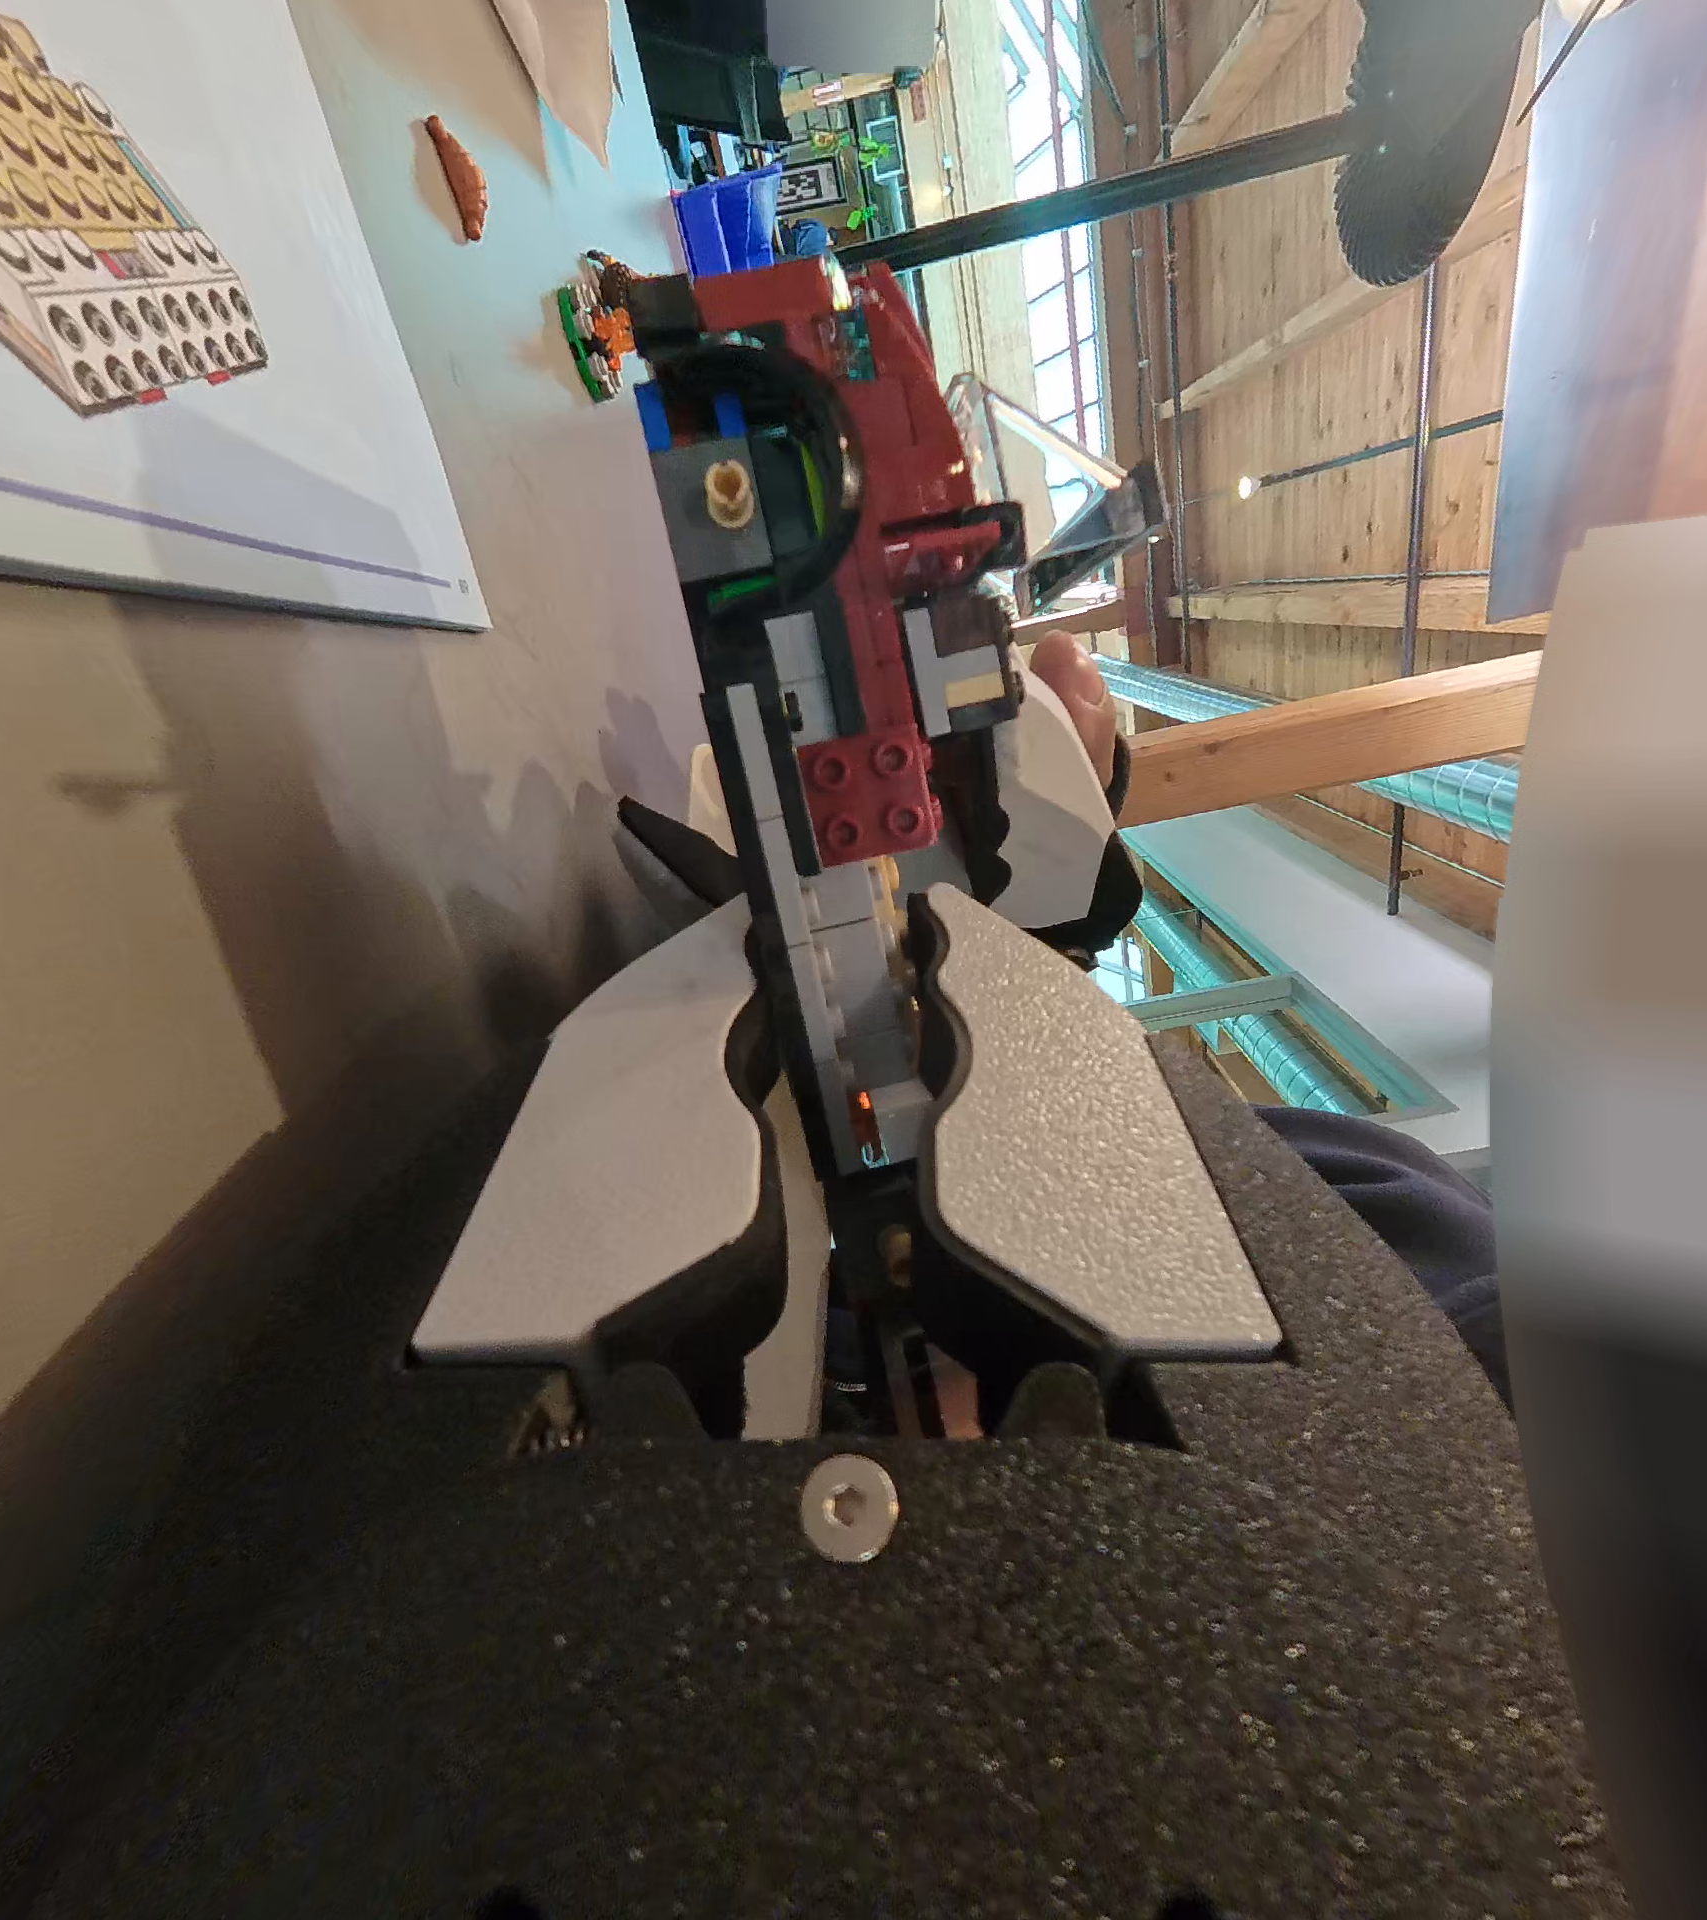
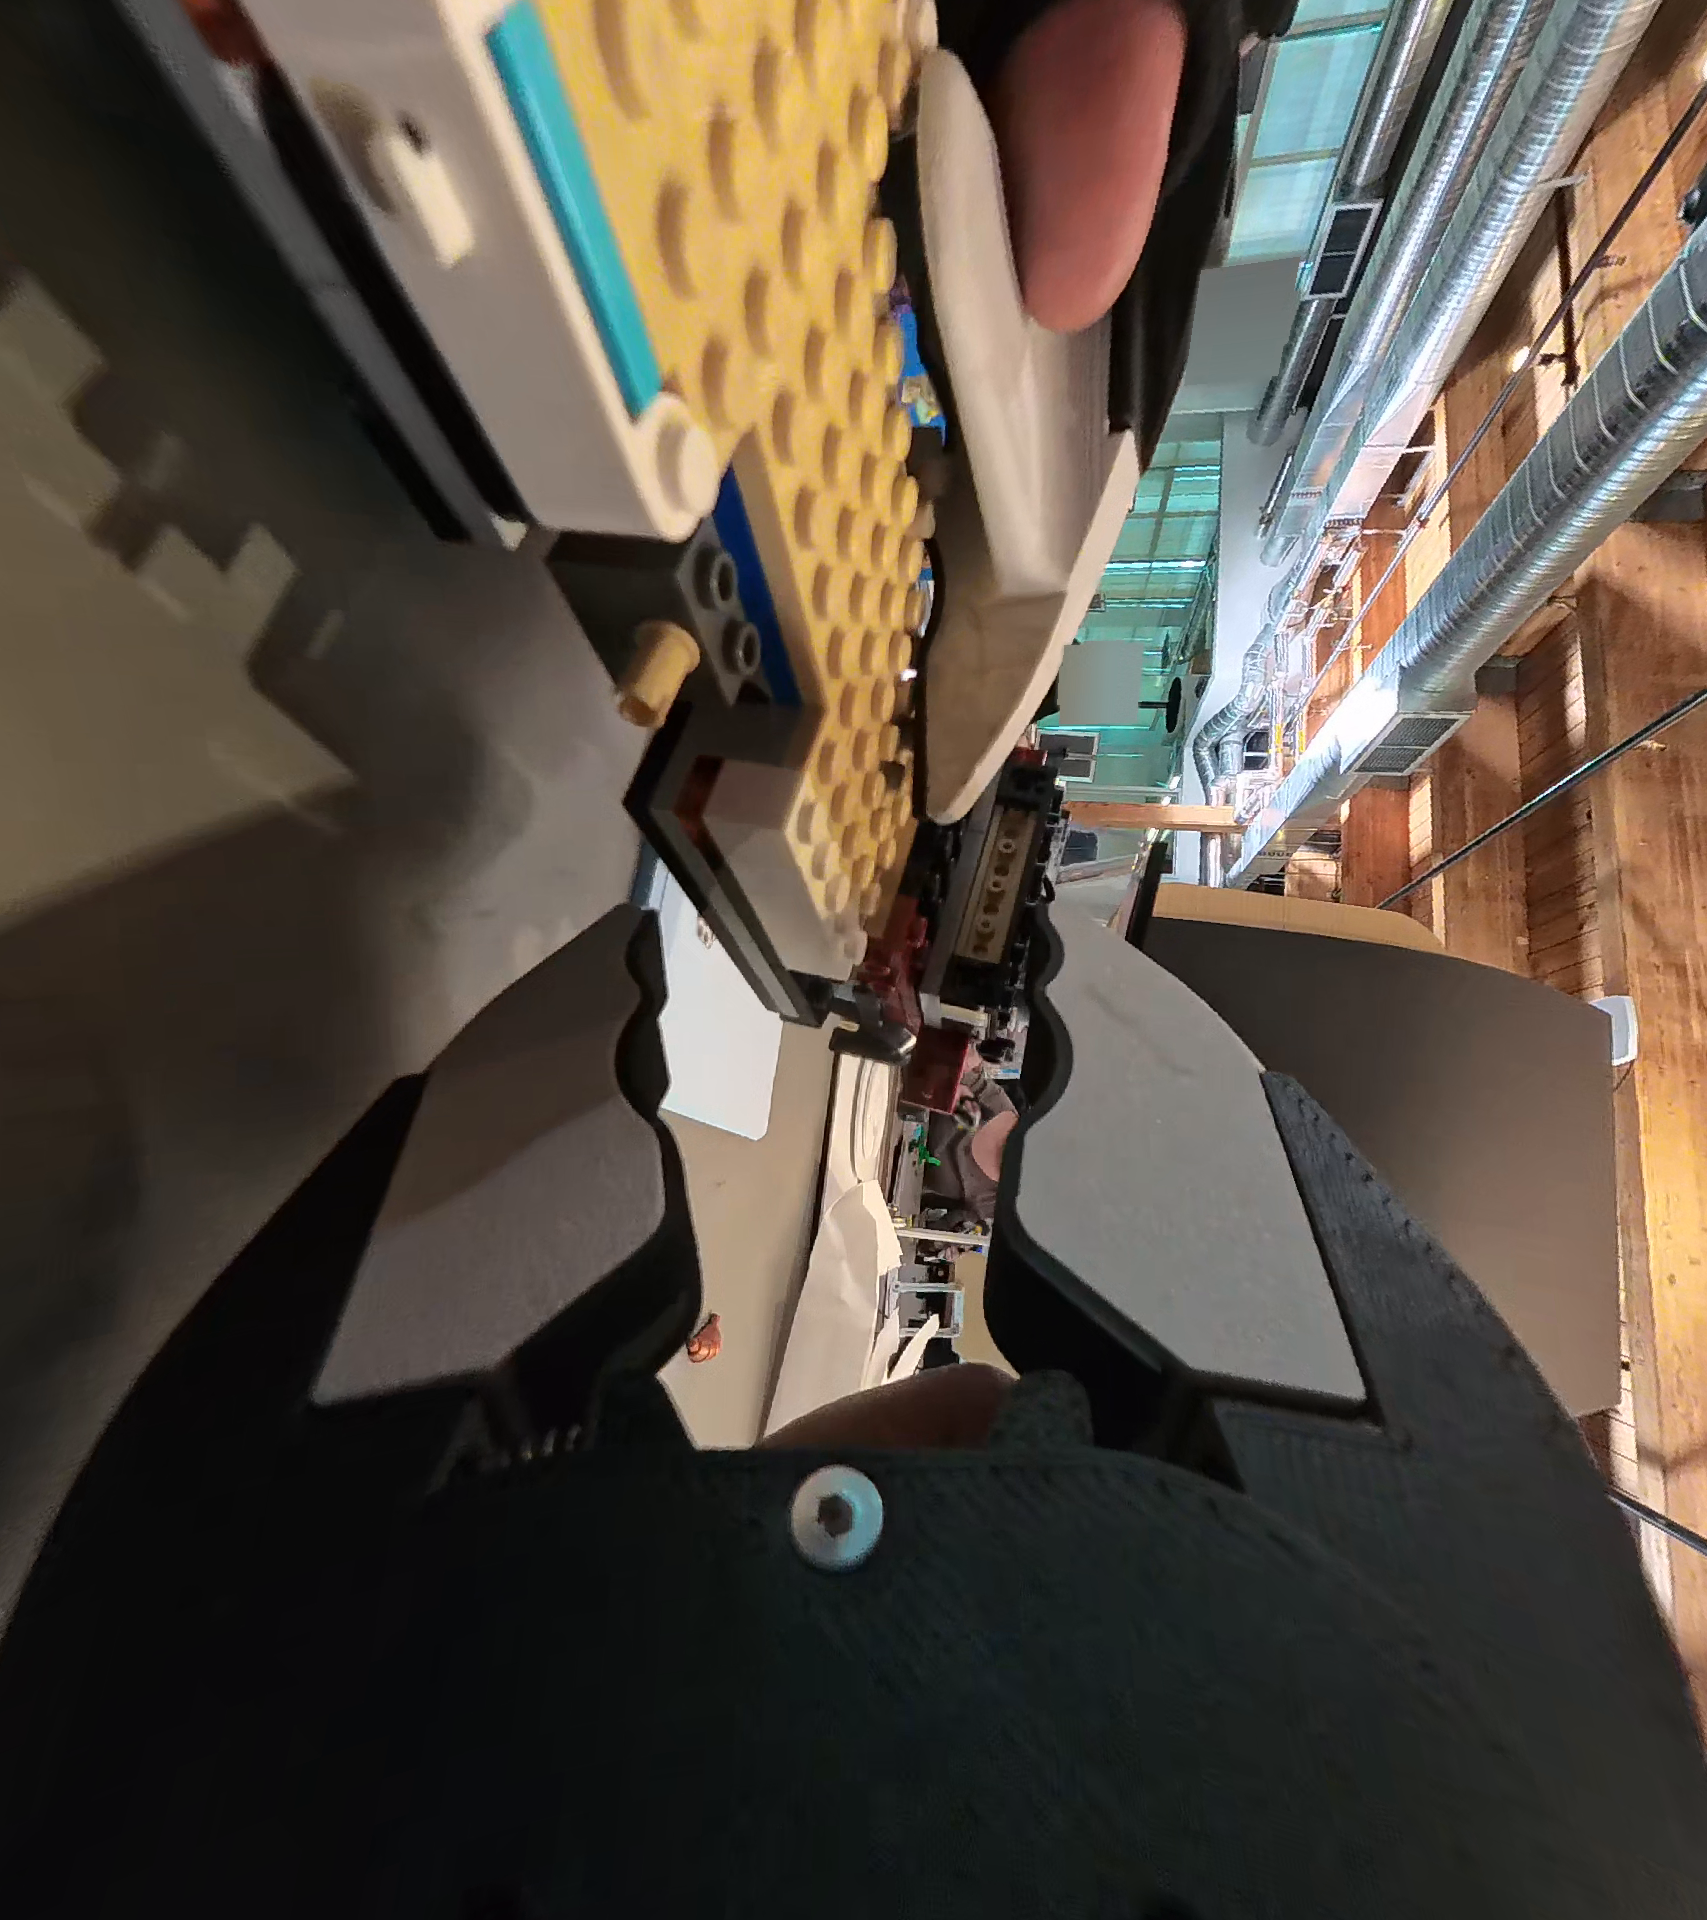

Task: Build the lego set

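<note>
My left gripper (image 1: 833, 914) is shut on the grey and black plate edge of a brick model (image 1: 870, 416) with a dark red body, held on its side above the table. In the right wrist view the same model (image 2: 807, 416) shows its tan studded plate, with the left gripper's white finger (image 2: 1015, 499) and a person's thumb on it. My right gripper (image 2: 844, 956) is open around the model's near end. Its right pad (image 2: 1041, 977) lies close against the black part, and a gap shows beside its left pad (image 2: 646, 987). The right gripper's white finger (image 1: 1057, 810) also shows in the left wrist view.
An open instruction booklet (image 1: 153, 312) lies on the grey table (image 1: 537, 727). A small brown piece (image 1: 459, 177), a small green round build (image 1: 589, 332) and a blue bin (image 1: 724, 213) lie farther off. White paper (image 2: 724, 1039) lies below the model. My two grippers' fingertips are within a few centimetres of each other.
</note>
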Tool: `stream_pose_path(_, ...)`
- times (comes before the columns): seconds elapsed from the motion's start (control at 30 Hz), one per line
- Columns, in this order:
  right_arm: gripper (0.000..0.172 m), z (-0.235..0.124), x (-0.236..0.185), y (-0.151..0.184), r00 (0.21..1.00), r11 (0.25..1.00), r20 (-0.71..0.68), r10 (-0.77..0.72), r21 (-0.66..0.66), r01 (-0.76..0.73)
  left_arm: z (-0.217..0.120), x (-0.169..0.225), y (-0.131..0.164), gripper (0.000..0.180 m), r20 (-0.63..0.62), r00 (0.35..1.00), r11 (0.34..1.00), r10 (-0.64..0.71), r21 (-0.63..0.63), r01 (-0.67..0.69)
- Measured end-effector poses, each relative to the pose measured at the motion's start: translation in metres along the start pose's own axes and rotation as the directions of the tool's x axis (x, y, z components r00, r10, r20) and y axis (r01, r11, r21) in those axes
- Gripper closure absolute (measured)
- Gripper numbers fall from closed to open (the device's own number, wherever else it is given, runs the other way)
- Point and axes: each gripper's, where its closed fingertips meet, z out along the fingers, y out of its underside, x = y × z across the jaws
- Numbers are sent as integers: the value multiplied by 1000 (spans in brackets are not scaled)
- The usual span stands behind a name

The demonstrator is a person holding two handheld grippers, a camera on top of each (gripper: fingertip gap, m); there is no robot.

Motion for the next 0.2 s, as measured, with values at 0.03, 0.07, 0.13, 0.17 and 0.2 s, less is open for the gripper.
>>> stream_pose_path(0.03,104,0,0,0,1000,1000,-2,-1,2,1,0,0,0,157,1,1000,1000,4,-2,-4)
stream_pose_path(0.07,104,0,1,-1,1000,1000,-3,-2,4,2,0,0,1,157,3,1000,1000,9,-5,-9)
stream_pose_path(0.13,104,0,2,-2,1000,1000,-6,-4,4,4,1,1,2,157,8,1000,1000,18,-10,-18)
stream_pose_path(0.17,104,0,2,-2,1000,1000,-8,-10,1,10,1,1,2,157,10,1000,1000,22,-10,-21)
stream_pose_path(0.2,105,0,2,-1,1000,1000,-10,-20,-2,20,1,0,2,157,14,1000,1000,26,-11,-26)
